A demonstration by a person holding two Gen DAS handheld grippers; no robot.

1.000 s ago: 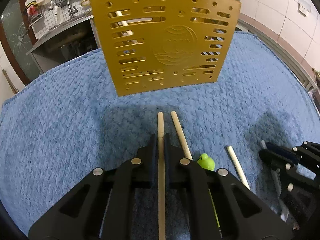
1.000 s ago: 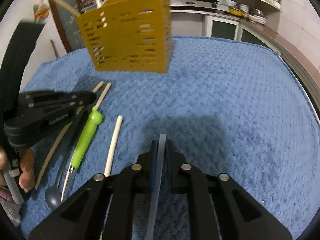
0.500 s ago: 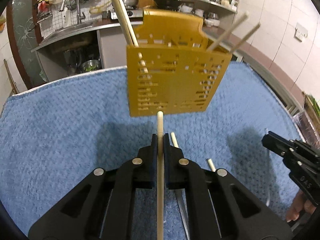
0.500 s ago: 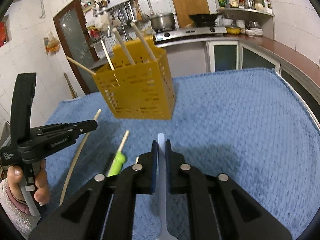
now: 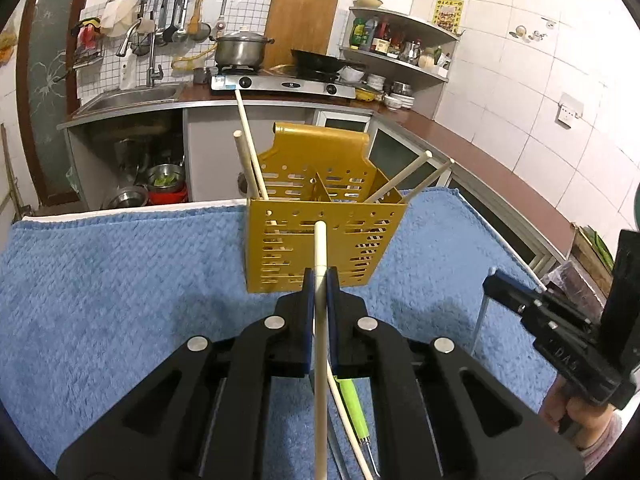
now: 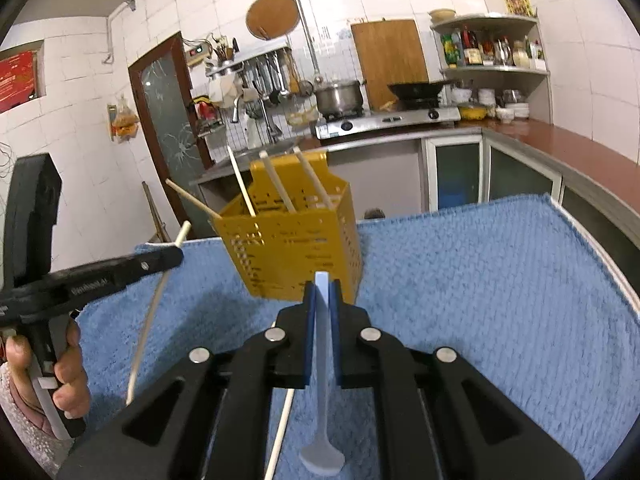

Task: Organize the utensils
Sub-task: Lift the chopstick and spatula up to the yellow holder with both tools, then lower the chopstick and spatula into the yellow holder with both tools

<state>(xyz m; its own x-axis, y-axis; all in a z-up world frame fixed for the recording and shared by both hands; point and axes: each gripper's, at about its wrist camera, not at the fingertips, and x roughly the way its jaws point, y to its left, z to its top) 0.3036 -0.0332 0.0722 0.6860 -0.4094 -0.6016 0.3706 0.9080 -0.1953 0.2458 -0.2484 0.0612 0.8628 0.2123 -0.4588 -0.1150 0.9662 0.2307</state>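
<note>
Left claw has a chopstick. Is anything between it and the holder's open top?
Nothing visible stands between. The chopstick in the left claw points at the front wall of the holder, below its rim. Four chopsticks already lean in its compartments, two left, two right; the middle looks free.

Both wrist fisheyes look forward along their own fingers, raised over the blue towel (image 5: 120, 280), facing the kitchen counter. Shared: yellow caddy (image 5: 324, 248) (image 6: 296, 256) centre frame, near; each sees the other gripper at frame edge.

Upright yellow caddy (image 5: 320, 240) holding 4 chopsticks (image 5: 248, 152)
</note>
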